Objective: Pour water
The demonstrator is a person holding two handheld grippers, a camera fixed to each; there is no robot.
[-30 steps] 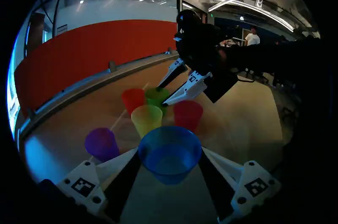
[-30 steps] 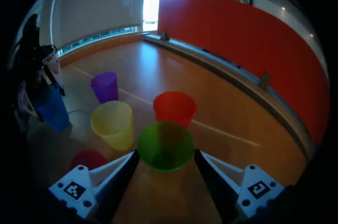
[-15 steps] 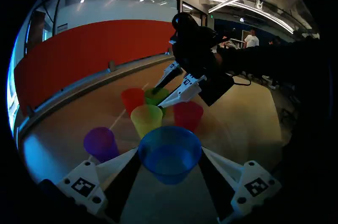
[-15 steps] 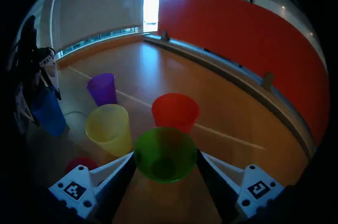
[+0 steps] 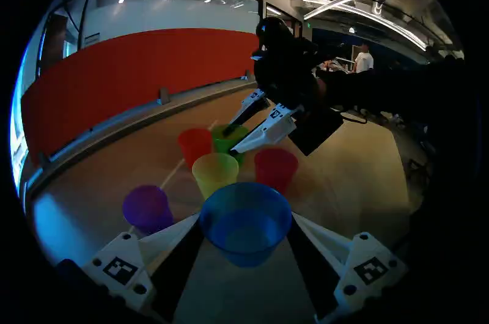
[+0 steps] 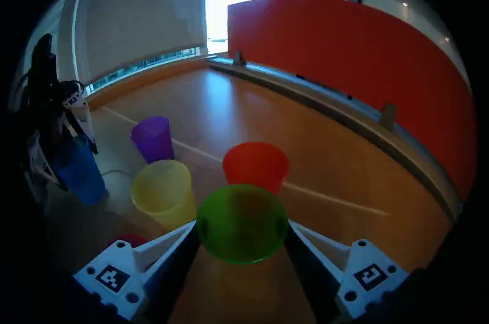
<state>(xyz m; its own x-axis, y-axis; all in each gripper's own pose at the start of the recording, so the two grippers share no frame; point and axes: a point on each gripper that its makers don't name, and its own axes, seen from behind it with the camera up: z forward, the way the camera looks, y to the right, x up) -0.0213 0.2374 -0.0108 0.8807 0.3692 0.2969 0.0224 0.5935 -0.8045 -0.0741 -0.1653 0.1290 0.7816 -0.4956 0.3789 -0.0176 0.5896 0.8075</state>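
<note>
Over the desk (image 6: 342,159), left tool (image 5: 246,219) grips blue cup (image 5: 244,235), right tool (image 6: 242,227) grips green cup (image 6: 241,214) at 12 o'clock beyond it; pre-pour, next likely: bring rims together, tilt one slowly.

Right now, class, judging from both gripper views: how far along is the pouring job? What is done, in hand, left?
Done: both cups are gripped. In hand: the left gripper is shut on the blue cup, the right gripper on the green cup, both roughly upright. Left: the pour itself; neither cup is tipped over another, and whether either holds water cannot be told.
</note>
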